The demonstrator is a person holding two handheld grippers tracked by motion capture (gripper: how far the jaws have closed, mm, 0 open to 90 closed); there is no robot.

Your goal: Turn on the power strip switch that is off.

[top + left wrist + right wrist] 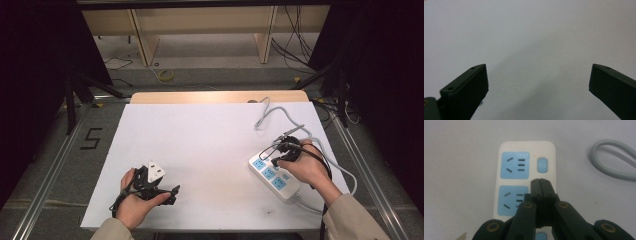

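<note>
Fingers: left pair apart, right pair pressed together over a socket strip.
High view: white rectangular power strip with blue sockets [274, 176] lies near right on white table sheet [210, 150]; right gripper [283, 148] above its far end, left gripper [172, 194] near left. Left gripper view: black fingers [466, 92] spread wide over bare sheet. Right gripper view: closed fingertips [540, 185] beside second socket, near blue switch [542, 165]; grey cable [614, 160] far right.

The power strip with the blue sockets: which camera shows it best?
The right gripper view: the power strip sits close up, so its blue sockets and small switch are plain, though the shut right gripper covers part. The high view shows the whole strip, only small, under the right hand. The left gripper view gives bare table.
</note>
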